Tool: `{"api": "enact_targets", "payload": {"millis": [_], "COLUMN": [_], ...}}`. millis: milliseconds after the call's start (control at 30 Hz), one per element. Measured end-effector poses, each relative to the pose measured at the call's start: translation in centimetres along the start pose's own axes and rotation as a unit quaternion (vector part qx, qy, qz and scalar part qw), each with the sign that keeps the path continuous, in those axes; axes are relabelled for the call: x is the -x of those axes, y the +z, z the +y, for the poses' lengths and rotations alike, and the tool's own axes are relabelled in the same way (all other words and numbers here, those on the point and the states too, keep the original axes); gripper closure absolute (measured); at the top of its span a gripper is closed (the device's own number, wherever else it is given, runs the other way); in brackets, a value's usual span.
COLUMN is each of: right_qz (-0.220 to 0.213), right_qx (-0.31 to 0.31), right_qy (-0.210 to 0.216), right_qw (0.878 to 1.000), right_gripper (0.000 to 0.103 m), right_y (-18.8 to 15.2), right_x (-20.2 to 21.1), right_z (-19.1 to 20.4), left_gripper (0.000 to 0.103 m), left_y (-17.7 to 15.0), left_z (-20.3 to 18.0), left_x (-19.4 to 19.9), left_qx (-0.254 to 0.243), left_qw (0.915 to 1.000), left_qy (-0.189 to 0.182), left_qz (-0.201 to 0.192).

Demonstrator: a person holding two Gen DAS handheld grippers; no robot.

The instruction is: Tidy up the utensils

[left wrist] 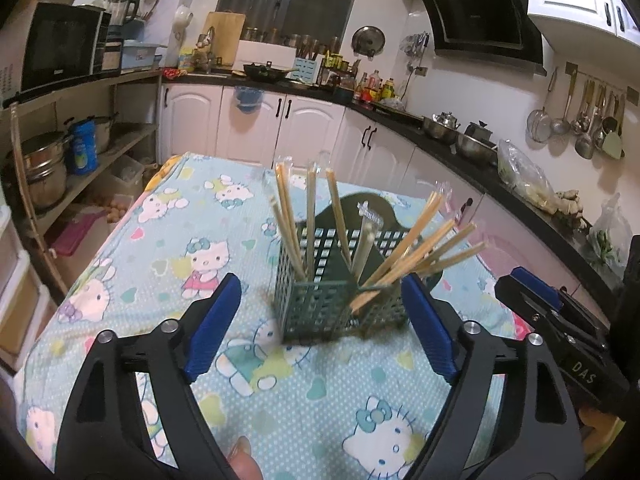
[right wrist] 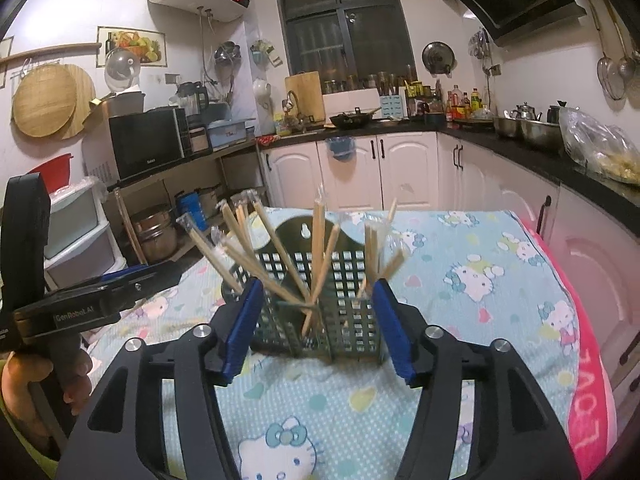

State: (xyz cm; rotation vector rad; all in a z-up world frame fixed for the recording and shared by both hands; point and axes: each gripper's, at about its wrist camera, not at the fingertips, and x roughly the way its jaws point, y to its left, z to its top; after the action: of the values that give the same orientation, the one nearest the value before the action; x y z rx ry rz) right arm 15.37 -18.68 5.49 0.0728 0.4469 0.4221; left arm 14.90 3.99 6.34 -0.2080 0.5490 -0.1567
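Both claws hang with jaws apart and nothing between them: the left gripper [left wrist: 320, 328] and the right gripper [right wrist: 316, 328] each face a dark green perforated plastic utensil holder [left wrist: 332, 308] standing upright on a table spread with a pale blue cartoon-cat tablecloth [left wrist: 168, 240]. Neither claw touches the holder; in each wrist view it stands just beyond the blue finger pads [left wrist: 214, 328]. The holder is split into compartments, and the pale wooden chopsticks [left wrist: 296, 216], some tipped with clear plastic wrapping, are divided between them: one bunch stands nearly upright, another fans outward at a lean. No loose chopsticks or other utensils show on the cloth in either view, so the sorting appears largely or wholly done; what may remain is tidying the splayed bunch, though that is a judgement. Kitchen counters [right wrist: 520, 148] and white cabinet doors [right wrist: 352, 172] fill the background.
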Motion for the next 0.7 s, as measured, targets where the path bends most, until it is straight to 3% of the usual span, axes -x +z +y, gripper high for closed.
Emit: {"api": "enact_targets", "payload": {"millis": [333, 700], "right_qz": [0.021, 0.039], "right_qx": [-0.006, -0.012], "right_qy": [-0.012, -0.033], "right_qw": [1.000, 0.999], "right_gripper": [0.030, 0.018], "right_y": [-2.9, -6.3], "right_x": [1.0, 1.5], "right_z": [-0.4, -0.9], "left_gripper": [0.012, 0.012], "left_y": [-2.5, -5.7], "left_z": [0.5, 0.6], "left_x": [0.4, 0.2], "left_qx": [0.001, 0.002], "left_qw": [0.9999, 0.9995], "left_qy": [0.010, 0.023], "left_qz": [0.010, 0.022]}}
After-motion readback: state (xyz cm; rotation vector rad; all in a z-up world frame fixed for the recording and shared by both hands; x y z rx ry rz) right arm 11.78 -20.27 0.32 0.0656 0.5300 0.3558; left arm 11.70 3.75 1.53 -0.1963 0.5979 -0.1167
